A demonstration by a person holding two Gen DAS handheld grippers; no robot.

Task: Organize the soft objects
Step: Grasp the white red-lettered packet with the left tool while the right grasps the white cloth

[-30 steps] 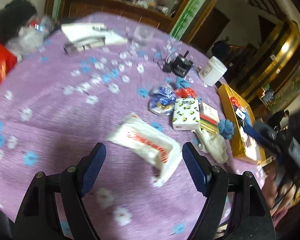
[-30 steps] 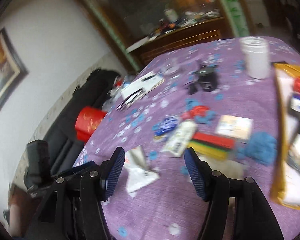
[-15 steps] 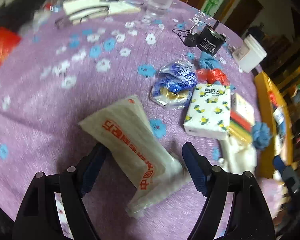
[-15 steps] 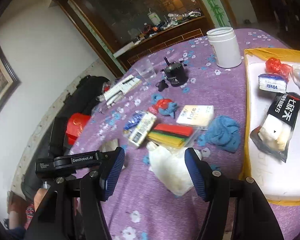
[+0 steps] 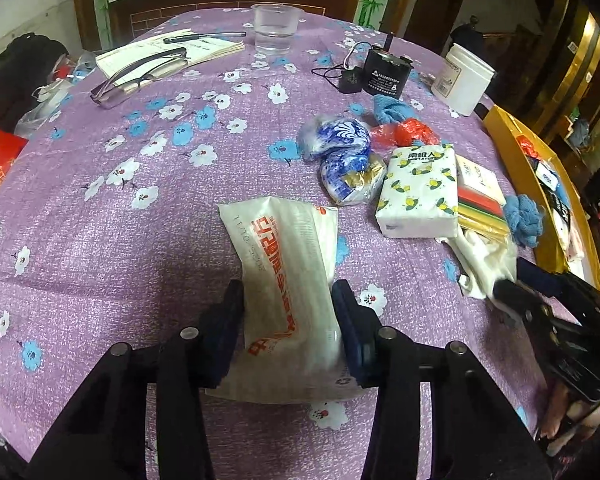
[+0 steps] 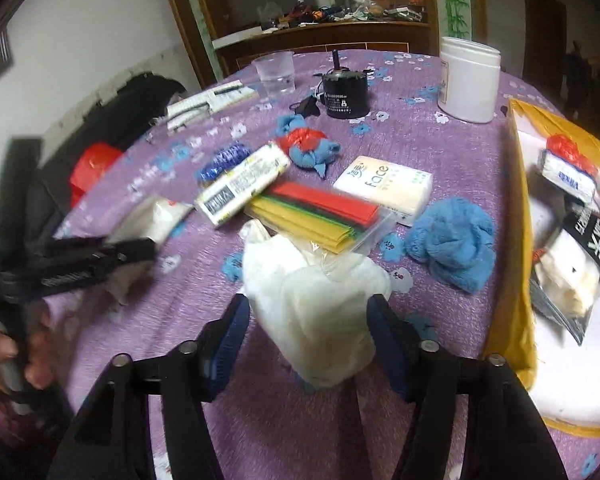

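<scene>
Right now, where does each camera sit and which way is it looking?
Left wrist: on the left gripper, looking down over the purple table; its closing jaws press the white tissue pack; the right gripper shows at the right edge.
Right wrist: on the right gripper, angled down; closing jaws flank the white plastic bag; the left gripper and a hand show at left.
Shared: lemon-print tissue pack, white jar.

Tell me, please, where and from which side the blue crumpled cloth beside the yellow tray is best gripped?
Grip the blue cloth across its raised, bunched middle, coming down from above. It lies in a loose mound on the purple tablecloth, with no flat edge to slide under. Close along the line parallel to the yellow tray, so that no finger has to fit beside the tray's wall. This is a judgement from its shape.
</scene>
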